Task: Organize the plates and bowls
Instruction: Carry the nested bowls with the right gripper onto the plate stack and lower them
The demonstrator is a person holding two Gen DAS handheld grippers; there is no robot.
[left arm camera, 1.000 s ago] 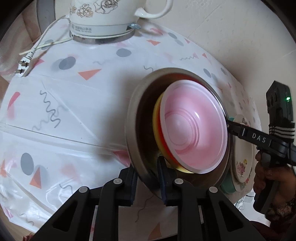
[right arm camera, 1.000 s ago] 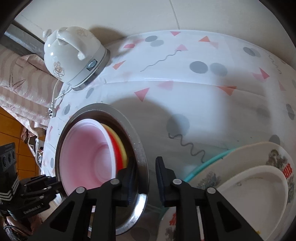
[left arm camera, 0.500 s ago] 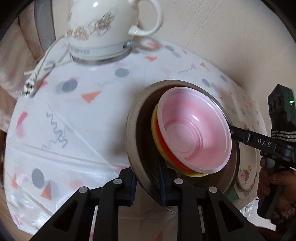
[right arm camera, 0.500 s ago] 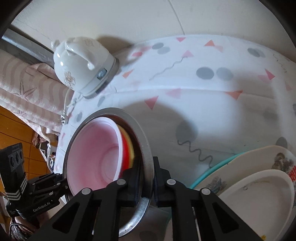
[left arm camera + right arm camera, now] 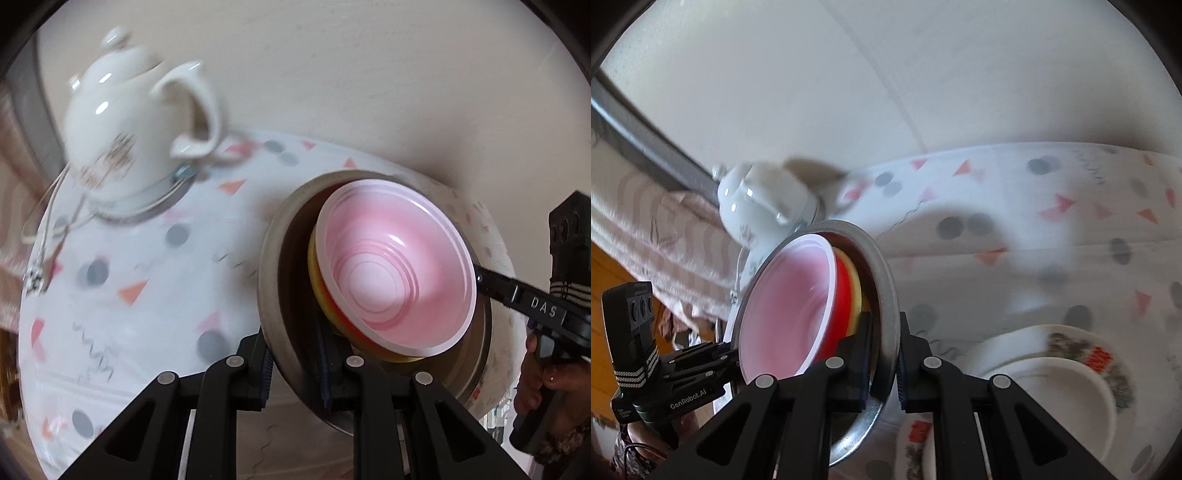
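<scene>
Bowls sat nested inside a steel basin [image 5: 269, 258]: a pink bowl [image 5: 399, 273] on top, a red bowl [image 5: 842, 295] and a yellow bowl [image 5: 858, 284] beneath it. The basin hung tilted between both grippers, above the patterned worktop [image 5: 140, 266]. The left gripper [image 5: 293, 369] had its fingers pinched narrow on the near rim; the right gripper [image 5: 884, 363] clamped the opposite rim, its fingers having just closed onto it. Beyond the left fingers stood a white kettle [image 5: 133, 136]. Right of the right fingers lay floral plates [image 5: 1086, 354] holding a white bowl [image 5: 1052, 402].
</scene>
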